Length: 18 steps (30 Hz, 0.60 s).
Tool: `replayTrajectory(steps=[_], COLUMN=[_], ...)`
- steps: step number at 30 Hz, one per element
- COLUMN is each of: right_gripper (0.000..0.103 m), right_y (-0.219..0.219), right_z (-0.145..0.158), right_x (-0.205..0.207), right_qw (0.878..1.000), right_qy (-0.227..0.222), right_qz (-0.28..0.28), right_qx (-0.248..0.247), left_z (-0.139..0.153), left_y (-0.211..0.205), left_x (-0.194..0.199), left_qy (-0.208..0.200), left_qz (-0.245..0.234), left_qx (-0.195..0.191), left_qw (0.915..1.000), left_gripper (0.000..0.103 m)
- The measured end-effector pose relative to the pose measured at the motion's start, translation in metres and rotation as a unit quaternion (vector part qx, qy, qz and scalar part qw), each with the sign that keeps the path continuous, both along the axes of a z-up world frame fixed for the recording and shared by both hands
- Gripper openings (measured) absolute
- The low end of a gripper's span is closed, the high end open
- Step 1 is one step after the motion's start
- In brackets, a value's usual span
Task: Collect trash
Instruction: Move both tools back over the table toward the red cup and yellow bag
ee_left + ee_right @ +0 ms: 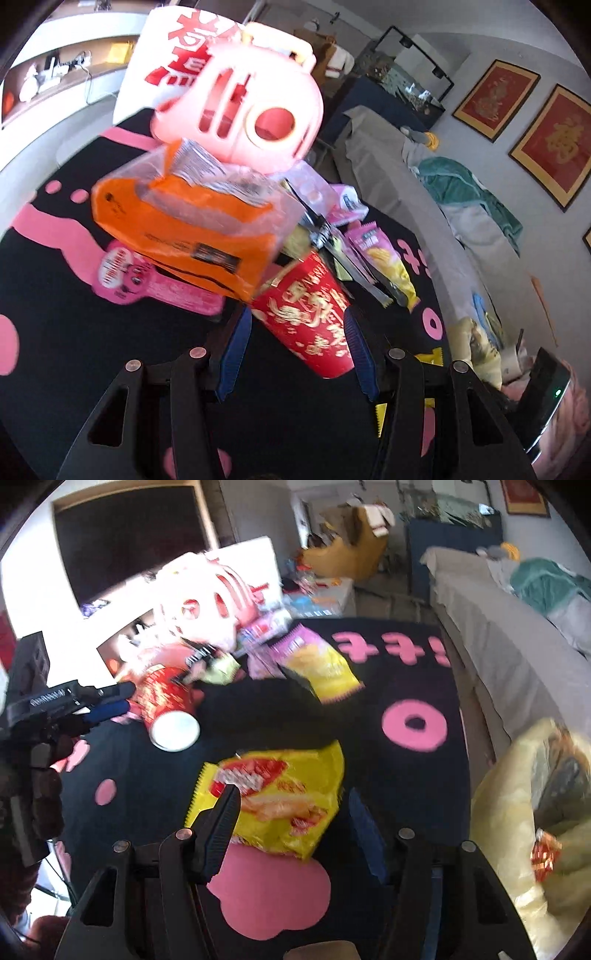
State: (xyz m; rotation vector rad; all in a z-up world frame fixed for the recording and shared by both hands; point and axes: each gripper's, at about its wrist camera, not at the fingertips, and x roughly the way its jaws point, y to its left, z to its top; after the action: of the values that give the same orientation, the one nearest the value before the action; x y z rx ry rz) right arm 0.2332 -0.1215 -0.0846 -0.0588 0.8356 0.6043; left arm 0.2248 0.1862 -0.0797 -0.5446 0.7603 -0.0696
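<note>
Left tool held released around red cup lying tipped, right tool spread wide above yellow snack bag, black-and-pink surface beneath.

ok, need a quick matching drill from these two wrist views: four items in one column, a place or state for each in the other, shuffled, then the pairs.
Items
1. red paper cup
2. yellow snack bag
3. orange tissue pack
4. left gripper

Places or states
A. flat on the black and pink mat, just ahead of the right gripper
B. jaws open, either side of the cup's base end
C. on its side, white base showing
D. in front of the pink plastic bin

Pairs: 1-C, 2-A, 3-D, 4-B
</note>
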Motion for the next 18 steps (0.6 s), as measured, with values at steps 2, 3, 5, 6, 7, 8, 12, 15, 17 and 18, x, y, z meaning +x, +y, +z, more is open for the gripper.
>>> replayTrajectory(steps=[2,3,5,6,7,8,12,15,17,18], right_gripper=[0.059,0.059,0.059,0.059,0.059,0.059,0.060,0.060,0.060,0.060], right_y=[0.004,0.008,0.013,0.015,0.016,0.018,0.019,0.020,0.023,0.025], right_z=[0.003,0.003,0.001,-0.002,-0.006,-0.010,-0.022,-0.022,-0.023,-0.023], right_x=[0.005,0.009,0.017,0.022,0.028,0.034,0.038,0.023,0.009,0.002], right_qw=[1.000,0.999,0.998,0.998,0.998,0.998,0.998,0.996,0.996,0.996], right_qy=[-0.012,-0.018,-0.022,-0.019,-0.009,0.000,0.029,0.045,0.047,0.045], right_qz=[0.021,0.037,0.053,0.058,0.063,0.064,0.056,0.074,0.078,0.080], right_qx=[0.000,-0.008,-0.021,-0.021,-0.015,-0.011,0.002,0.005,-0.003,-0.008], left_z=[0.000,-0.001,-0.004,-0.005,-0.006,-0.006,-0.001,-0.001,-0.002,-0.003], left_y=[0.010,0.015,0.025,0.028,0.030,0.029,0.015,0.008,0.003,0.001], left_x=[-0.007,-0.010,-0.015,-0.017,-0.019,-0.020,-0.019,-0.014,-0.011,-0.011], left_qy=[-0.012,-0.012,-0.003,0.002,0.003,0.002,-0.005,-0.004,-0.002,0.000], left_qz=[-0.006,-0.010,-0.014,-0.016,-0.020,-0.024,-0.038,-0.040,-0.041,-0.043], left_qx=[0.003,0.006,0.000,-0.011,-0.018,-0.022,-0.019,-0.022,-0.024,-0.027], left_qw=[0.9999,0.9998,0.9999,0.9998,0.9996,0.9995,0.9991,0.9989,0.9988,0.9987], left_gripper=[0.053,0.053,0.053,0.053,0.053,0.053,0.053,0.053,0.053,0.053])
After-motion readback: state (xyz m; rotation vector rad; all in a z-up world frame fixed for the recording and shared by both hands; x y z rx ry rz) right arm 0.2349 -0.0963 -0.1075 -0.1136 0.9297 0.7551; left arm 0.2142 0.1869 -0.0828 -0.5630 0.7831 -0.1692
